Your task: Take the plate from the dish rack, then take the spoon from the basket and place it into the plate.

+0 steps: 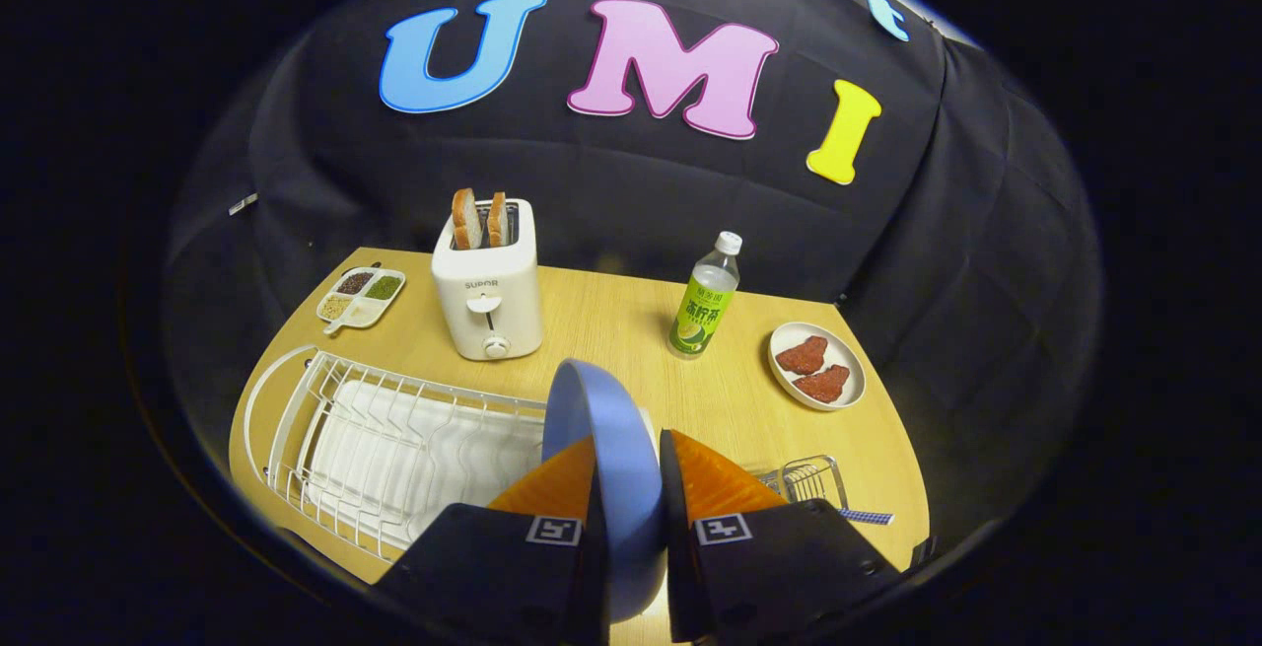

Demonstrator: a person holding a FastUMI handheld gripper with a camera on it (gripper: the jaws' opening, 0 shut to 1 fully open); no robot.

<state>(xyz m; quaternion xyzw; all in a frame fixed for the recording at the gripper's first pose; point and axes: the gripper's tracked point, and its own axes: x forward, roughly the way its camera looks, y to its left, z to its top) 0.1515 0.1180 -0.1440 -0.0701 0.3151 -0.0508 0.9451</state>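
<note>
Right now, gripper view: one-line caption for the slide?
Gripper shut on blue plate held edge-on above dish rack; wire basket just right, toaster beyond.

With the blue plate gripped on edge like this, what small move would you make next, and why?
Probably carry the blue plate to bare table ahead, toward the bottle, and lay it flat. The tool is clamped on its rim, it stands on edge over the dish rack, and the spoon waits in the basket.

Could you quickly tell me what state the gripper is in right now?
Gripper: shut on the blue plate, held on edge between both fingers above the dish rack.
</note>
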